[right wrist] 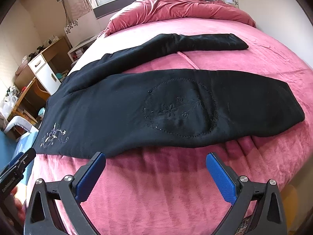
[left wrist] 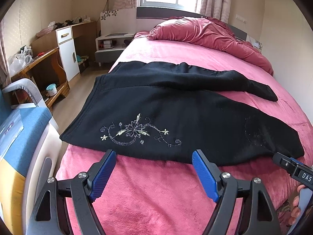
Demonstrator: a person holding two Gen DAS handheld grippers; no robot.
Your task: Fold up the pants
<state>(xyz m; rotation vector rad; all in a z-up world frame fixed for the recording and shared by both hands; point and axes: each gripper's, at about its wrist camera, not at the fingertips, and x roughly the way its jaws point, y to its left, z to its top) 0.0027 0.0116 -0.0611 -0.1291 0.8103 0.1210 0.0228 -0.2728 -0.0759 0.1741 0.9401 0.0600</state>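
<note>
Black pants [left wrist: 176,113] lie spread flat across the pink bed, waistband to the left, both legs running right and splayed apart. A pale floral embroidery [left wrist: 135,131] sits near the waist; a round stitched patch [right wrist: 182,107] marks the near leg. My left gripper [left wrist: 154,154] stands open just short of the pants' near edge by the embroidery, nothing between its blue pads. My right gripper [right wrist: 156,157] is open too, just before the near leg's edge below the patch. Each gripper's tip shows at the edge of the other view, the right gripper [left wrist: 281,160] and the left gripper [right wrist: 27,156].
A crumpled pink duvet [left wrist: 207,33] is heaped at the head of the bed [left wrist: 156,195]. Left of the bed stand a blue-cushioned chair [left wrist: 23,129], a wooden desk [left wrist: 41,62], a white cabinet [left wrist: 67,52] and a nightstand [left wrist: 111,45]. A wall runs along the bed's right side.
</note>
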